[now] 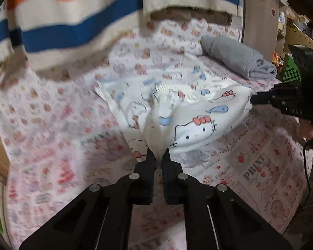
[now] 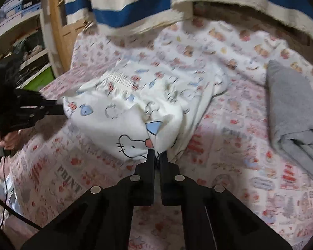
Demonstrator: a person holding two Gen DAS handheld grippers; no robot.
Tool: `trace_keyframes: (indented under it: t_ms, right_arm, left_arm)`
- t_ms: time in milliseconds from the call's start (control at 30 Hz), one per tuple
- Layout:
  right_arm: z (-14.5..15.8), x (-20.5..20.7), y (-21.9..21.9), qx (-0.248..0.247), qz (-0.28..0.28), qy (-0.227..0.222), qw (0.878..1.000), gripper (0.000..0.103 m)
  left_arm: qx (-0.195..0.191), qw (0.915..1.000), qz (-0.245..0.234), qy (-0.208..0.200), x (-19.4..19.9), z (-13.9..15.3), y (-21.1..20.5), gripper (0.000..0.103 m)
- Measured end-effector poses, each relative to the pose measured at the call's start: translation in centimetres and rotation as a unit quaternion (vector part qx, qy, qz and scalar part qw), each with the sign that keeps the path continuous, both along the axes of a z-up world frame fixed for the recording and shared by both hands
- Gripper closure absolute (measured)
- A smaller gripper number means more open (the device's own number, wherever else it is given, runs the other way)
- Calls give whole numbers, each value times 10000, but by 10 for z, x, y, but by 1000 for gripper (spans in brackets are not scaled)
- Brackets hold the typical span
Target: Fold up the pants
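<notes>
White pants (image 1: 194,125) with a cartoon cat and blue fish print lie bunched on the patterned bed sheet (image 1: 52,125). In the left wrist view my left gripper (image 1: 158,155) is shut on a gathered fold at the near end of the pants. My right gripper (image 1: 253,100) comes in from the right and pinches the pants' right edge. In the right wrist view the pants (image 2: 119,112) spread ahead, with the ribbed waistband at the far side. There my right gripper (image 2: 158,155) is shut on the near fabric, and my left gripper (image 2: 61,108) holds the left edge.
A folded grey garment (image 1: 235,56) (image 2: 292,108) lies on the bed beside the pants. A blanket with blue and orange stripes (image 1: 73,20) (image 2: 135,4) hangs over the far side. Wooden shelves (image 2: 20,20) stand past the bed's edge. A hand (image 2: 8,141) grips the left tool.
</notes>
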State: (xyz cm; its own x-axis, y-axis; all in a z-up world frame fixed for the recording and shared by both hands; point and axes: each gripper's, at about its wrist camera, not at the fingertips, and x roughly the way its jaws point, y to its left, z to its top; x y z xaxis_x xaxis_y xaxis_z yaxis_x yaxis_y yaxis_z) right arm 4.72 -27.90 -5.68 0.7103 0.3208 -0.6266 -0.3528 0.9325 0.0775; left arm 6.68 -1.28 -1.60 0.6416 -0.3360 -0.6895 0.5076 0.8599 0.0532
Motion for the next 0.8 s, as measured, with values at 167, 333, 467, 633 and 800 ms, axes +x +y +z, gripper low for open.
trace_keyframes:
  t_ms: [167,333,467,633,800]
  right_arm:
    - [9,-6,-11,9,-82,-21,10000,100]
    - [-8,-8,-3,-119,-78,171,9998,100]
    - [0,-26,-4,70,-37,86,9999,100]
    - [10,-57,1,55,-31,-69,10000,100]
    - [17,-86,6,169,103,-122,9997,100]
  left_arm:
    - [-48,9998,-166,122,-2,0,4,97]
    - [4,9994,-20,356,-1,-21,1,97]
    - [-234,9993,32,278,-18,-12,10,97]
    - [-422,9988,45,237,-49,-1,23,103]
    - [-521,9984,171,147,-74,7,39,103]
